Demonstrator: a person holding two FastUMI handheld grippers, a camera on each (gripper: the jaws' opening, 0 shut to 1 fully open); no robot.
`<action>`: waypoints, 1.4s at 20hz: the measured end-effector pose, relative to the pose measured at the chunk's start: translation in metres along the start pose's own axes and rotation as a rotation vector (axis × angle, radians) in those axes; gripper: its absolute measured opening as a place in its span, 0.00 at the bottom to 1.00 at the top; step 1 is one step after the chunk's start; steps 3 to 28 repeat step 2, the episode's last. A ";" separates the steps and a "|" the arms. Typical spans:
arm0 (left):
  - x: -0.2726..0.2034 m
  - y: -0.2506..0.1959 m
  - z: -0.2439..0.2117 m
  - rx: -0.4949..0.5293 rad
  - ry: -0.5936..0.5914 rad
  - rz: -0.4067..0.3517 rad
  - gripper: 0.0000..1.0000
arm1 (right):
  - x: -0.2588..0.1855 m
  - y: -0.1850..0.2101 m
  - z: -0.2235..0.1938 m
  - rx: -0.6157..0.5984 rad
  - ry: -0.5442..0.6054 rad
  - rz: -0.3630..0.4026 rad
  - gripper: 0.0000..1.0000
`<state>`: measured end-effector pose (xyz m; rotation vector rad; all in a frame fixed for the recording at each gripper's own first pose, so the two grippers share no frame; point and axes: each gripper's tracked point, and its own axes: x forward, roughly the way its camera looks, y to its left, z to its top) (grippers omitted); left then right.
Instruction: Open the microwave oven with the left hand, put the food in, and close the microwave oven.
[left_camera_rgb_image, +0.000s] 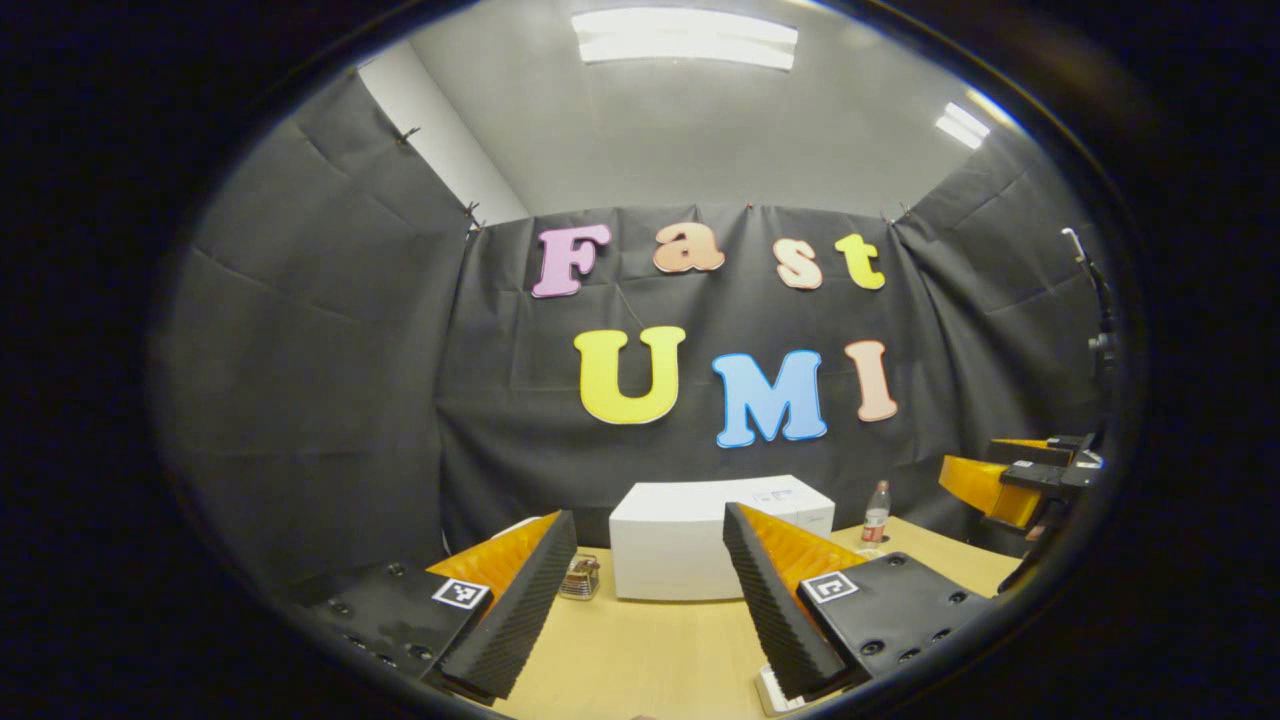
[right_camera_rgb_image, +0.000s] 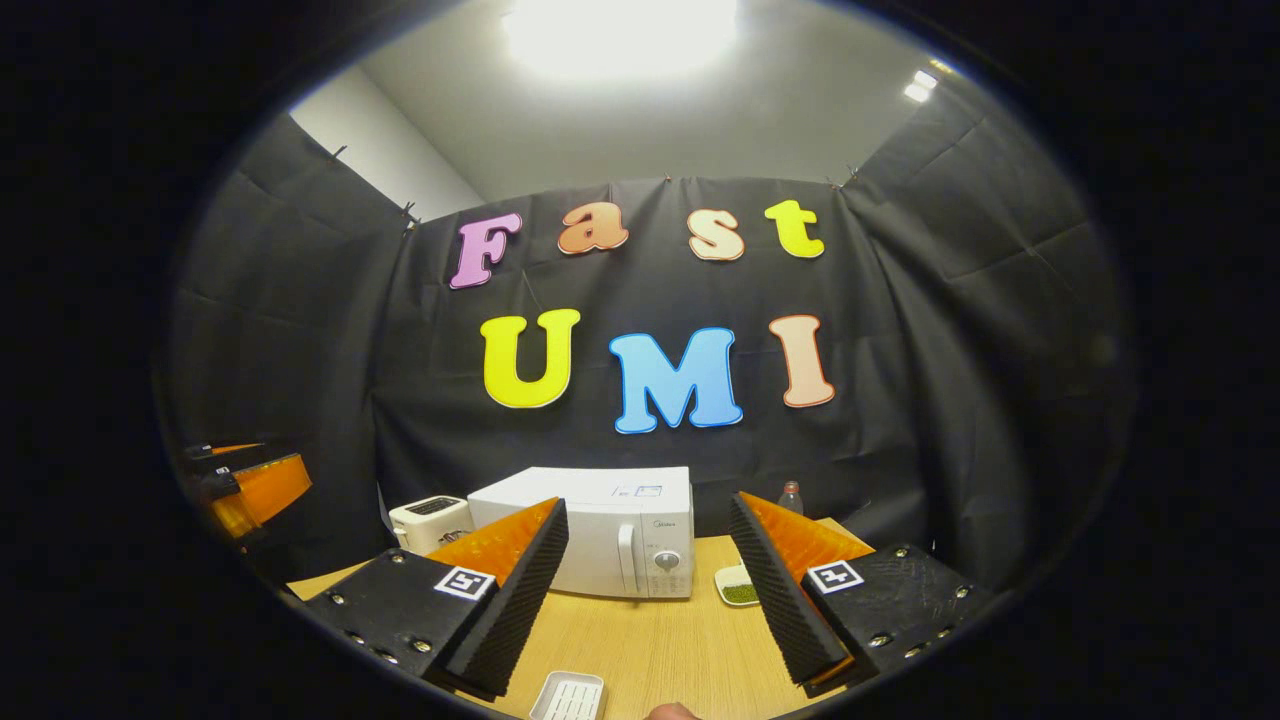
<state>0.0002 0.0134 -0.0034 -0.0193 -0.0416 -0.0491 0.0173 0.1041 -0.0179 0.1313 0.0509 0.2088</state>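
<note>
Currently both claws hover gaping and empty above the wooden table (right_camera_rgb_image: 640, 640) — left gripper (left_camera_rgb_image: 640, 600) and right gripper (right_camera_rgb_image: 645, 600) face the white microwave oven (right_camera_rgb_image: 600, 535), door shut. Right gripper view adds its handle (right_camera_rgb_image: 627, 560), dial, a toaster (right_camera_rgb_image: 430, 520), a small green dish (right_camera_rgb_image: 738, 585); left gripper view adds a bottle (left_camera_rgb_image: 876, 512).

Left gripper (left_camera_rgb_image: 640, 600) held level above the table (left_camera_rgb_image: 650, 650), fingers spread wide, nothing between them. Right gripper (right_camera_rgb_image: 650, 590) likewise raised over the table, fingers wide apart and gripping nothing. Right gripper also seen at the far right edge of the left gripper view, up off the table, well apart from the left.
</note>
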 end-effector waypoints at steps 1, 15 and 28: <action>0.001 0.000 0.000 0.004 -0.002 -0.001 1.00 | -0.001 0.002 -0.001 0.000 0.004 0.003 0.98; 0.002 0.000 0.001 0.005 -0.001 -0.003 0.97 | 0.000 0.004 -0.002 0.004 0.008 0.008 0.98; 0.002 0.000 0.001 0.005 -0.001 -0.003 0.97 | 0.000 0.004 -0.002 0.004 0.008 0.008 0.98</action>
